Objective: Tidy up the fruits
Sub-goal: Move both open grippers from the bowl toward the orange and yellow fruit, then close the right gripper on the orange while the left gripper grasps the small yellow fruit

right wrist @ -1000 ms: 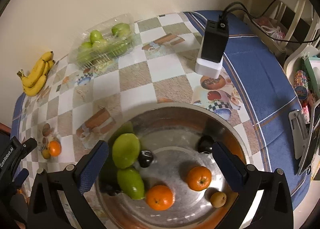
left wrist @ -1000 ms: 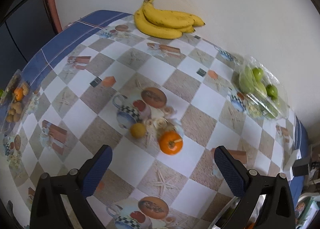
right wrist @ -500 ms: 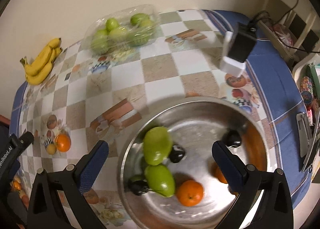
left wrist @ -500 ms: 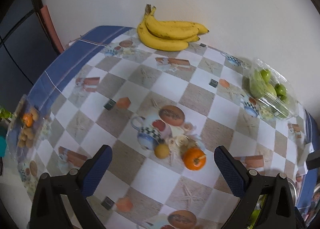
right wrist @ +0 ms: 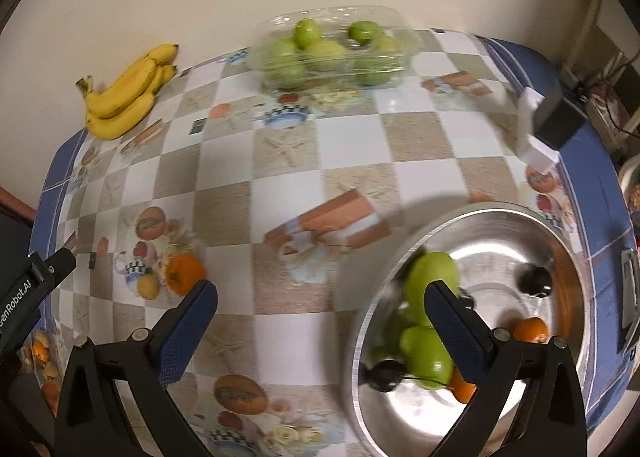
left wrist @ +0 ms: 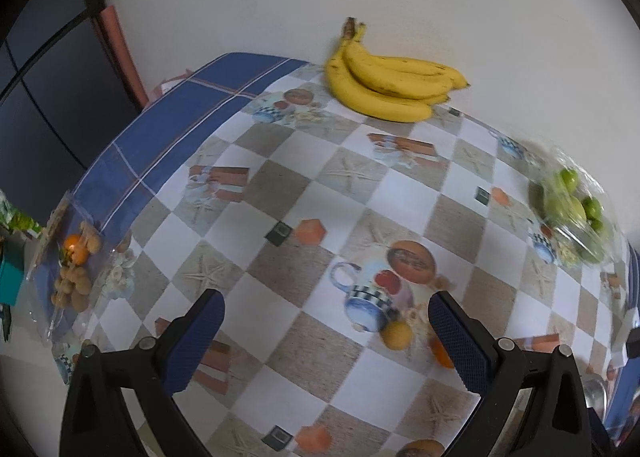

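Note:
An orange point(right wrist: 185, 274) and a small yellow-brown fruit point(right wrist: 148, 285) lie loose on the checked tablecloth; in the left wrist view the small fruit point(left wrist: 396, 335) shows while the orange point(left wrist: 441, 354) is half hidden by the right finger. A steel bowl point(right wrist: 560, 241) holds green mangoes point(right wrist: 432, 281), oranges and dark plums. Bananas point(left wrist: 392, 83) lie by the wall. My left gripper point(left wrist: 326, 339) hangs open above the table, empty. My right gripper point(right wrist: 320, 331) is open and empty, left of the bowl, its right finger over the mangoes.
A clear pack of green fruit point(right wrist: 332, 51) sits by the wall. A black-and-white box with a cable point(right wrist: 546, 125) stands at the right edge. A plastic bag of small fruit point(left wrist: 74, 269) lies at the table's left edge. The left gripper's body point(right wrist: 28, 289) shows at the left.
Both views have swung left. The right gripper moved away from over the bowl toward the table's middle. The loose orange and small fruit slid to the lower right in the left wrist view.

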### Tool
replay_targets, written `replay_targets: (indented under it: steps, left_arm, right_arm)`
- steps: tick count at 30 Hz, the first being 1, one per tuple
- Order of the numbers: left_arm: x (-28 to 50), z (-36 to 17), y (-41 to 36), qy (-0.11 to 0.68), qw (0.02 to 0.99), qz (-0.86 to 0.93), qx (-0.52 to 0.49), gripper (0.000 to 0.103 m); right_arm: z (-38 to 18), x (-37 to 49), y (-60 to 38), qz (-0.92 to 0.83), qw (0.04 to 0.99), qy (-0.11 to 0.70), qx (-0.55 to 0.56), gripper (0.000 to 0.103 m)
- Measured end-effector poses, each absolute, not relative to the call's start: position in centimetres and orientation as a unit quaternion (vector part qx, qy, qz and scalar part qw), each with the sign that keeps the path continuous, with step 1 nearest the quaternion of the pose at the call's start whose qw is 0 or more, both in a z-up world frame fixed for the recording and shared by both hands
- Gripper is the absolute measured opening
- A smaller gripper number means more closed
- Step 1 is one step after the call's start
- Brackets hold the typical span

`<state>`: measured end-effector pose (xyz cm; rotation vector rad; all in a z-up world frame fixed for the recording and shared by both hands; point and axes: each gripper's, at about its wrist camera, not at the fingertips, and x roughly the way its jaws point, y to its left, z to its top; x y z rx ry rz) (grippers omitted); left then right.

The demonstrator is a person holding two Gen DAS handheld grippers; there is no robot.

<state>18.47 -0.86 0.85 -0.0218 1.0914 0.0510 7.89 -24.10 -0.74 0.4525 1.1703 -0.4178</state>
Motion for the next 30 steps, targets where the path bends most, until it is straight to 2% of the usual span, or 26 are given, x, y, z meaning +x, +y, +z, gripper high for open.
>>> replay_targets:
  steps: [16,26,27,30]
  left_arm:
    - [19.6,-0.2,1.1,0.530,0.847,0.020,-0.032,0.103]
    - [20.3,-3.2,-0.5,0.561,0.826,-0.036,-0.027,0.103]
    - [20.4,-3.5,-0.6,0.564,0.825,-0.035,-0.026,0.103]
    - [20.7,-4.3,-0.7,0.572,0.819,-0.038,-0.026,0.103]
  right_arm:
    - [-1.9,10.3,-21.0,-0.120,0.822,0.523,0.190,0.103]
    - [-3.9,11.6,-19.4,-0.073,0.822,0.521,0.219,0.102]
    - [-4.0,11.7,-19.0,-0.068,0.822,0.521,0.218,0.100]
    - [-4.6,12.4,-18.0,-0.058,0.823,0.526,0.207,0.080]
